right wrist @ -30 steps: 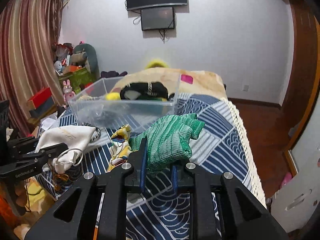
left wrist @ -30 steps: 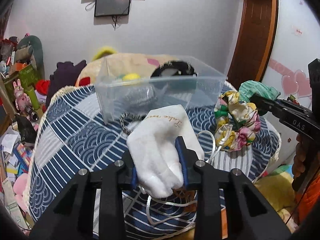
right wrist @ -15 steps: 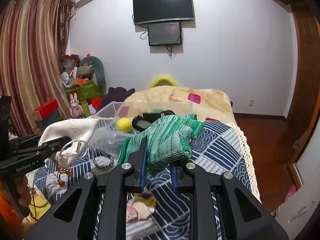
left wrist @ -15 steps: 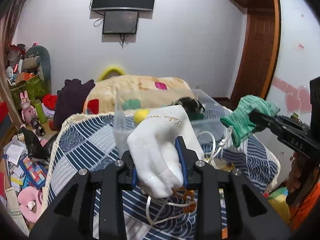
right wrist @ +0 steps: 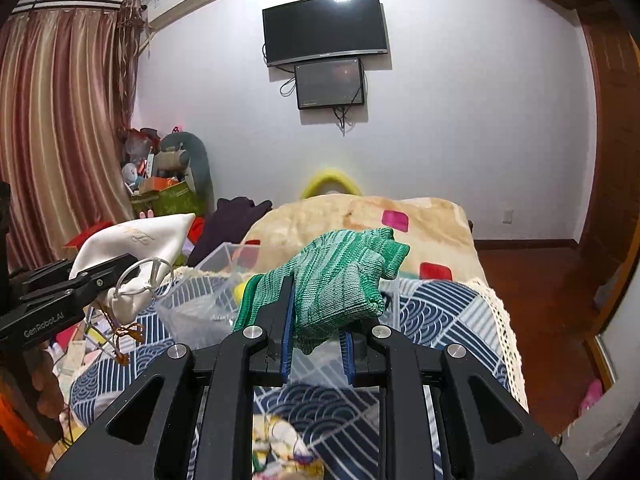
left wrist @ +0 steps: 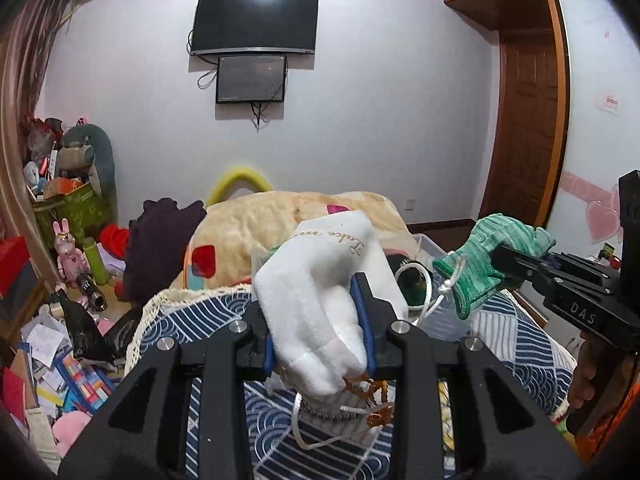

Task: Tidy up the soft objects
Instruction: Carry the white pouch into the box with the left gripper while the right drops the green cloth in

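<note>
**Both loads lifted, bin waiting below**

Since a second ago both grippers have risen off the bed: the clear bin, which filled the middle of each view, now sits low and half hidden behind the loads, and the wall screens fill the upper frame.

The left gripper (left wrist: 318, 320) is pinched on the white drawstring pouch (left wrist: 324, 280), its cord and an orange tassel dangling under the jaws. The right gripper (right wrist: 316, 334) has its left pad against the green knit glove (right wrist: 340, 280); the other pad shows a gap below the cloth, so the hold looks slight, though the glove hangs aloft.

Judging progress: the clear bin (right wrist: 192, 304) on the blue patterned bedspread (right wrist: 444, 304) already holds a yellow ball (right wrist: 239, 290) and, in the left view, something dark with a white cord. The two lifted items are not yet in. A floral fabric piece (right wrist: 280, 444) lies on the spread beneath the right gripper, apparently left to sort.

The left view shows the right gripper's side grip on the glove and the floor clutter by the bed. The right view alone shows the bin's rim and wall, the floral piece and the curtain.
</note>
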Available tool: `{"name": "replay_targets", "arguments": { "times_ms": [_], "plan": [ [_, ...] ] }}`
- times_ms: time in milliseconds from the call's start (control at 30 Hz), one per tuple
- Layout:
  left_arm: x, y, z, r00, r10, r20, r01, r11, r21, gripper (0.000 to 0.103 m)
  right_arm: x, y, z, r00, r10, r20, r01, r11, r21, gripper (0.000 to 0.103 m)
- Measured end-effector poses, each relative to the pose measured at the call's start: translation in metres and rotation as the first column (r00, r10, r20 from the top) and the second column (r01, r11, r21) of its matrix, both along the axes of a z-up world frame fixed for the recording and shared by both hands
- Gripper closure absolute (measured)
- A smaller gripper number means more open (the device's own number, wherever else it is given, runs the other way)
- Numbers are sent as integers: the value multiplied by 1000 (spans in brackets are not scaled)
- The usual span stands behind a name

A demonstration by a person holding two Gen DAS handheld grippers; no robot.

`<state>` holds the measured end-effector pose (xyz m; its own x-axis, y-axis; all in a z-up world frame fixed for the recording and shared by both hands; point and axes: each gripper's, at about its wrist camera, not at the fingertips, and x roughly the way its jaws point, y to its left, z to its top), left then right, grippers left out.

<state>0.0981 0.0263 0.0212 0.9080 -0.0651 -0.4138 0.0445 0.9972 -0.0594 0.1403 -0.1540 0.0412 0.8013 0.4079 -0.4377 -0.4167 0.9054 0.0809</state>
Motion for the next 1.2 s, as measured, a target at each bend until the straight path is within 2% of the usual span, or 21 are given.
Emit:
{"name": "replay_targets", "arguments": {
  "times_ms": [200,500,833,1200],
  "plan": [
    [19,5,1,1000,26,-2,-26,1000,6,71,17,11,-1,1000,7,-14,-7,1000,1,86],
    [56,14,-14,997,53,-56,-54,999,-6,71,38,31,-16,998,26,-58,-28,999,-28,86],
    [94,18,-39,989,32,-144,-36,999,-27,71,53,43,-44,990,38,-135,-51,994,-96,86],
    [111,5,-62,977,2,-213,-3,1000,-6,71,61,52,-52,985,41,-169,-66,987,-144,86]
  ]
}}
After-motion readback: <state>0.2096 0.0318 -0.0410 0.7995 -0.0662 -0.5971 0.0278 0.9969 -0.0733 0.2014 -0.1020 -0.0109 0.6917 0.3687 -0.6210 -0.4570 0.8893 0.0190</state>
